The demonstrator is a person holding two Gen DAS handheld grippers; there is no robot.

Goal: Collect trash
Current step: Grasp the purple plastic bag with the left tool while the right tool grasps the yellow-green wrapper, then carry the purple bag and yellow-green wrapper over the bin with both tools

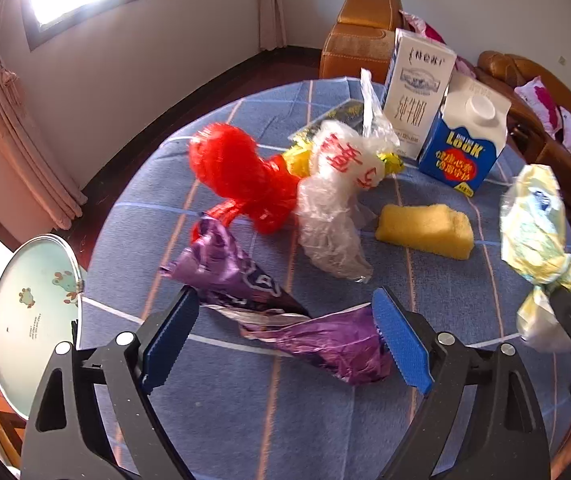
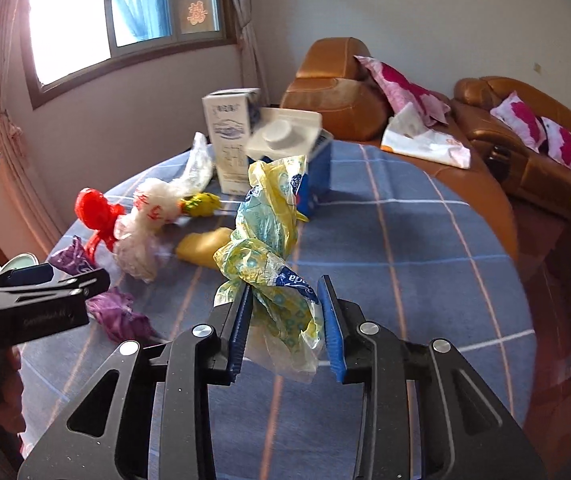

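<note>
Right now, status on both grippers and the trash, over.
Left gripper open, straddling purple wrapper. Right gripper shut on yellow plastic bag, lifted off table. Path clear.

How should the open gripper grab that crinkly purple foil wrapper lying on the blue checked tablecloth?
Probably pinch the crumpled purple foil wrapper at its narrow twisted waist, coming down from above. It lies flat on the blue checked tablecloth, with a puffy end on each side, and the thin middle already sits between the left gripper pads, which stand wide open. Its ends look too bulky and loose to hold well.
</note>
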